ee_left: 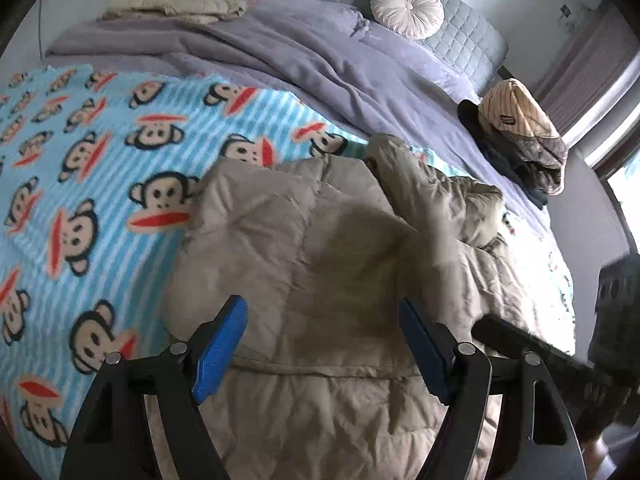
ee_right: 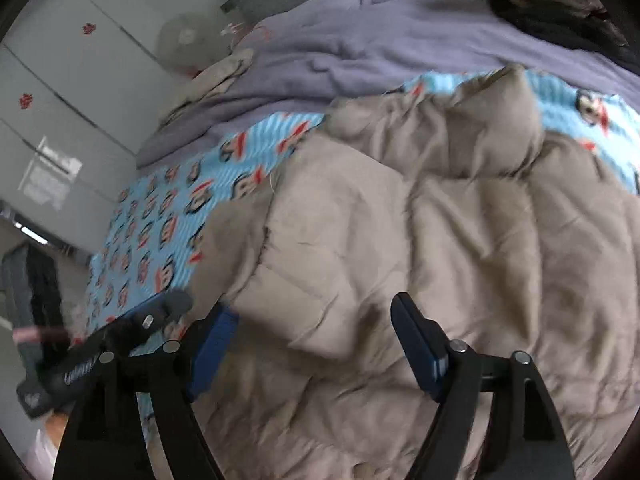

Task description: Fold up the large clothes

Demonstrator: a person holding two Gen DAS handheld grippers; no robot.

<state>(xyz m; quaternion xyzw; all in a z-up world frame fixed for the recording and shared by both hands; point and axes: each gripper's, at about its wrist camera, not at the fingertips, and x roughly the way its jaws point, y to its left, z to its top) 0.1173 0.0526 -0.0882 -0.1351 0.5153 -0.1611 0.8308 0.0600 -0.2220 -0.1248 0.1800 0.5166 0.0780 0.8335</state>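
A beige quilted puffer coat [ee_left: 320,248] lies spread on the bed over a blue monkey-print blanket [ee_left: 80,184]. Part of it is folded over near the middle. My left gripper [ee_left: 320,340] is open and empty, hovering just above the coat's near part. My right gripper [ee_right: 316,340] is open and empty, above the same coat [ee_right: 440,240]. The other gripper shows at the right edge of the left wrist view [ee_left: 560,356] and at the lower left of the right wrist view [ee_right: 120,340].
A purple duvet [ee_left: 280,52] covers the far half of the bed, with a round cream cushion [ee_left: 406,8] at the headboard. A pile of folded clothes [ee_left: 520,140] sits at the bed's right edge; another beige garment [ee_left: 176,6] lies far left. White wardrobe doors [ee_right: 72,80] stand beyond.
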